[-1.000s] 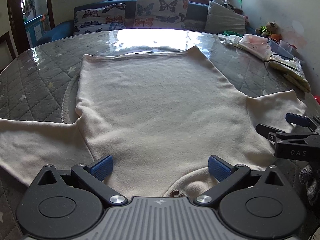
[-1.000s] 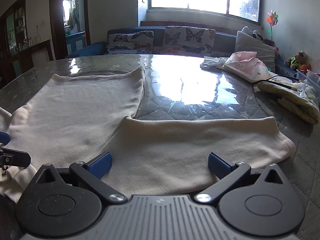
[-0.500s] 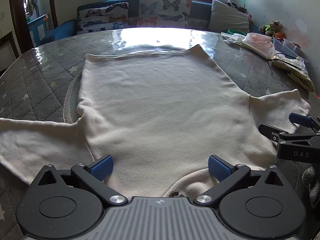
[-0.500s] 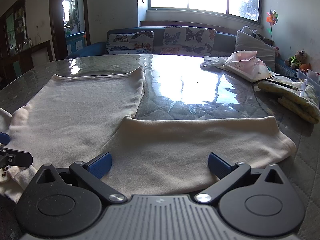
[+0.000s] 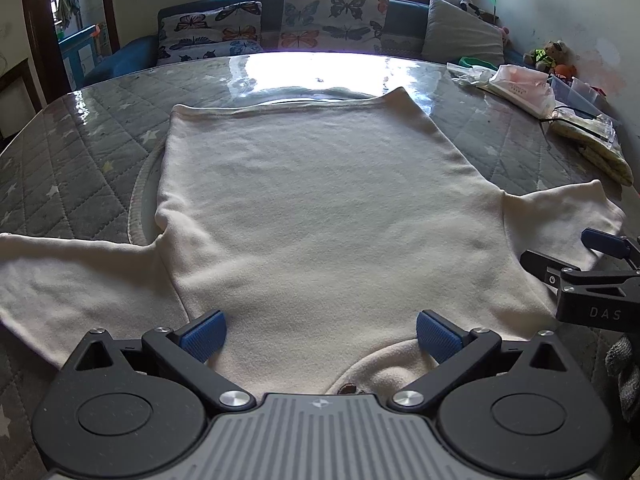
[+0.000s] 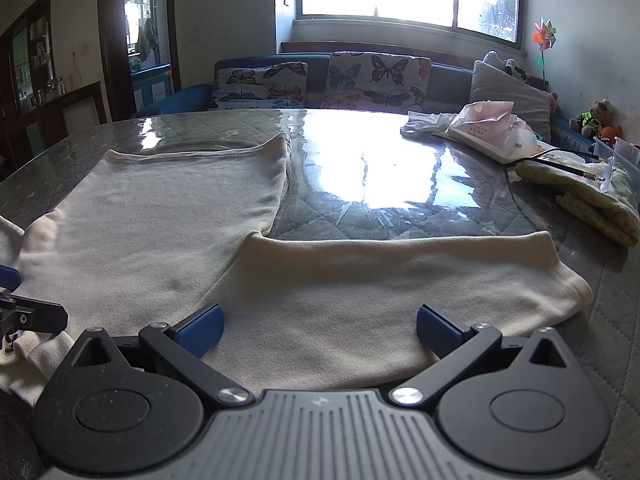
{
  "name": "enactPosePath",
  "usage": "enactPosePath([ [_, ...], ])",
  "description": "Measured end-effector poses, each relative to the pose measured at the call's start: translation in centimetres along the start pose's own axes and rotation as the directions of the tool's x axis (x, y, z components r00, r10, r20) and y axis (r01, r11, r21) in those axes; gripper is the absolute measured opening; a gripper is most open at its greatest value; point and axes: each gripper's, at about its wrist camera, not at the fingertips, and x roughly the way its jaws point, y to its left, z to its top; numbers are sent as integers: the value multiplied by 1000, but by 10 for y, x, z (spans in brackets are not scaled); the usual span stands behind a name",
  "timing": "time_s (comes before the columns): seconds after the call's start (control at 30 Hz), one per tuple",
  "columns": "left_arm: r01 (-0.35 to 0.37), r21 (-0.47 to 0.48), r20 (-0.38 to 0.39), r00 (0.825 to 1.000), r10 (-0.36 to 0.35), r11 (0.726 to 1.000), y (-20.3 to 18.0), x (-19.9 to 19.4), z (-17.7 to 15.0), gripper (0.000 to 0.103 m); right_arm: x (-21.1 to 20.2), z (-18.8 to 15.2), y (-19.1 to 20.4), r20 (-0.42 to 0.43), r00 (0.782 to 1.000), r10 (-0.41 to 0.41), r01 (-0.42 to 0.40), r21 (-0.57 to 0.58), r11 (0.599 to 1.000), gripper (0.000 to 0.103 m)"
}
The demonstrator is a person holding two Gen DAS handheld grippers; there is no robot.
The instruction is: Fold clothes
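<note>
Almost nothing has shifted over the last second: your left gripper (image 5: 320, 330) has only eased a touch and the view has tipped up slightly, while the cream sweatshirt (image 5: 320, 208) lies just as it did, so the fold has not begun and you are still lining up. The sweatshirt is spread flat, back up, across the middle of the quilted table (image 5: 80, 152), hem toward the far edge, collar at the near edge, a sleeve out to each side. Your left gripper hangs wide open over the collar, holding nothing. Your right gripper (image 6: 320, 330), also wide open and empty, sits over the right sleeve (image 6: 400, 280), whose cuff points to the table's right edge. Either sleeve looks ready to be taken first.
</note>
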Motion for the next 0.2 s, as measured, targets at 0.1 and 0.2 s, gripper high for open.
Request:
enactPosePath([
  [0.1, -1, -2, -2, 1000, 1, 1000, 0, 0, 0, 103, 0, 0, 0, 0, 1000, 0, 0, 0, 1000, 103],
  [0.2, -3, -3, -1, 1000, 3, 1000, 0, 0, 0, 103, 0, 0, 0, 0, 1000, 0, 0, 0, 1000, 103],
])
